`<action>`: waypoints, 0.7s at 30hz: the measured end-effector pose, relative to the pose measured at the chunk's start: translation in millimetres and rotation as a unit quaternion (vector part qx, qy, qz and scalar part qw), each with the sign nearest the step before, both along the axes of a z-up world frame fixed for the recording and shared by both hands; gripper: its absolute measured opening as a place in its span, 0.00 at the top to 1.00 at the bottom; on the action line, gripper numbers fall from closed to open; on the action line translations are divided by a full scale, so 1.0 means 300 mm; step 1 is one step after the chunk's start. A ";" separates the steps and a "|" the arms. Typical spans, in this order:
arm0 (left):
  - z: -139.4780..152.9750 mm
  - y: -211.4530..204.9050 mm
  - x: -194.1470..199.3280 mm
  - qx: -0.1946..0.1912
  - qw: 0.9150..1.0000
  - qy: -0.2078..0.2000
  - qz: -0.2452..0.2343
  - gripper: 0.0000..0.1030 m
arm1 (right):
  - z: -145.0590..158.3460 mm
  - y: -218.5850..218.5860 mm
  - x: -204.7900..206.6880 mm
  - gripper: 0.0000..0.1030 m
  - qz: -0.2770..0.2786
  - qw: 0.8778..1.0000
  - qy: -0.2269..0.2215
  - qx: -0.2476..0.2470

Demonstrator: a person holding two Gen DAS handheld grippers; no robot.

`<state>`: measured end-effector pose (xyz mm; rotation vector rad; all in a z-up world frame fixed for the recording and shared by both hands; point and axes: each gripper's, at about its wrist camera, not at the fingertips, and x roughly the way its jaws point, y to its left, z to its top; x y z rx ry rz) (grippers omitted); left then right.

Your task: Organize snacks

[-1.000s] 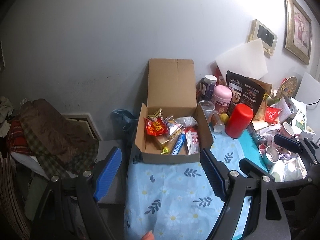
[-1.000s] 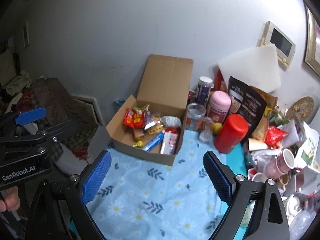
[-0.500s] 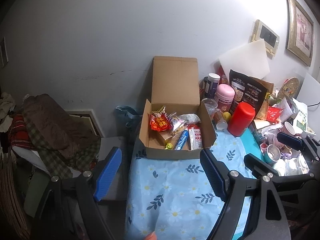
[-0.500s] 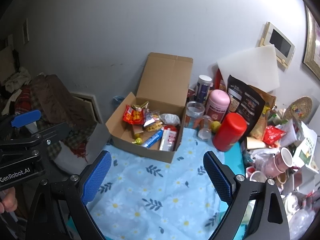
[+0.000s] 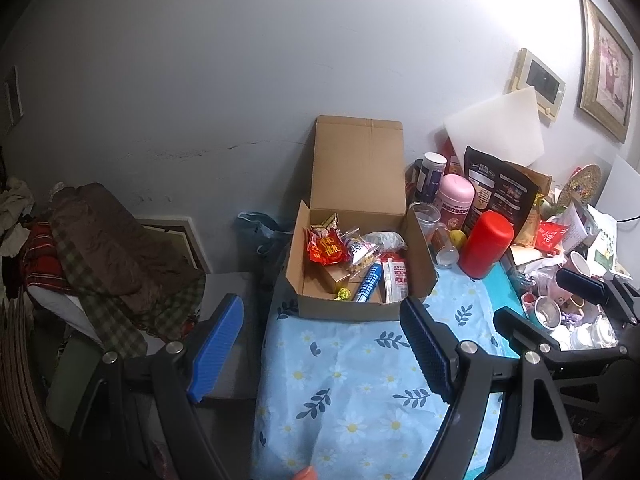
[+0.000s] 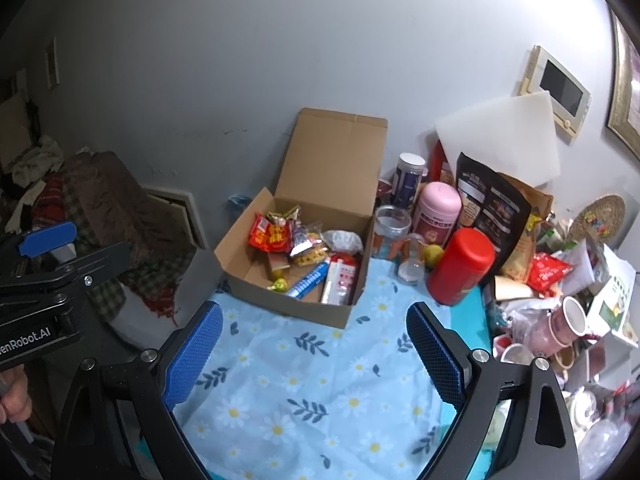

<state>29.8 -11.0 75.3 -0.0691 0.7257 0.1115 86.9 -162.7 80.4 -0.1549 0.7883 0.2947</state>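
Left gripper (image 5: 320, 344) fingers spread wide, nothing between, above blue daisy tablecloth (image 5: 352, 392). Right gripper (image 6: 314, 354) likewise spread, holding nothing. Cardboard box (image 6: 296, 300) at 12 o'clock, lid up against grey wall (image 6: 280, 60), snacks (image 6: 304, 248) inside. Red bottle (image 6: 460, 266), pink jar (image 6: 436, 212), black bag (image 6: 492, 208) at 2 o'clock. Piled mugs (image 6: 568, 324) at 3 o'clock. Heaped blankets (image 5: 104, 248) at 9 o'clock.

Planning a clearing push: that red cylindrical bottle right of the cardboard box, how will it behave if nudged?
The red bottle stands tall and leans slightly, so a high push would probably tip it. Its round body would then likely roll toward the small clear jar lying beside it. The smooth, glossy shell may slip in the fingers.
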 end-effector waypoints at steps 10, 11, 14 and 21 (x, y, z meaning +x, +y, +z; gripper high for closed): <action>0.002 -0.005 -0.002 0.006 1.000 0.005 -0.001 0.21 | -0.001 -0.003 -0.004 0.08 0.000 1.000 0.003 0.002; 0.001 -0.006 -0.002 0.006 1.000 0.006 -0.001 0.21 | -0.001 -0.004 -0.003 0.08 0.000 1.000 0.003 0.003; 0.002 -0.011 -0.003 0.007 1.000 0.007 -0.002 0.21 | -0.003 -0.011 -0.001 0.08 -0.003 1.000 0.005 0.005; 0.008 -0.023 0.007 0.013 1.000 0.008 -0.012 0.21 | -0.004 -0.028 0.008 0.08 -0.014 1.000 0.006 0.011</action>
